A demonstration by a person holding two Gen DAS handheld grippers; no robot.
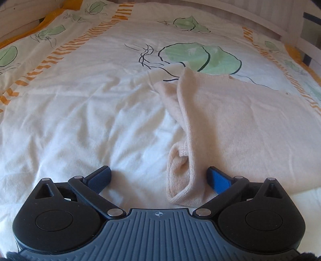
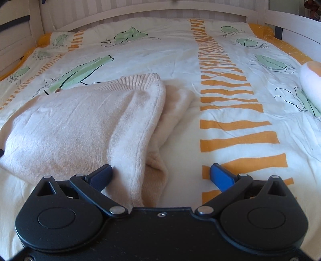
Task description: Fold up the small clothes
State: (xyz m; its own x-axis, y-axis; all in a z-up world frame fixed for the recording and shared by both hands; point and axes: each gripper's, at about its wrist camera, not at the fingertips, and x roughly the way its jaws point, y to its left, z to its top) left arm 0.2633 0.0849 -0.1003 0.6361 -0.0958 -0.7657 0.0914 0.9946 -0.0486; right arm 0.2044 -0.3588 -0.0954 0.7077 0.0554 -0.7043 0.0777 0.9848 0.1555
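Both grippers stand spread wide with nothing clamped between their blue pads. Largest in view is the bed cover [image 2: 180,50], white with green leaf prints and orange striped bands, rumpled and spread across the whole bed, with a pale wooden bed frame [image 2: 140,12] behind it. On it lies the beige knit sweater [image 2: 80,124], laid flat with its side parts folded in over the body (it appears in both views, [image 1: 240,120] from the left wrist). A white and orange rounded object [image 2: 311,80] sits near the right edge of the cover; what it is cannot be told.

From the left gripper [image 1: 158,178], a folded sleeve with its ribbed cuff lies between the 2 fingers, closer to the right-hand pad, but neither pad presses on it. From the right gripper [image 2: 161,175], the folded edge of the sweater likewise lies between the 2 fingers, just beside the left-hand pad and not pinched.
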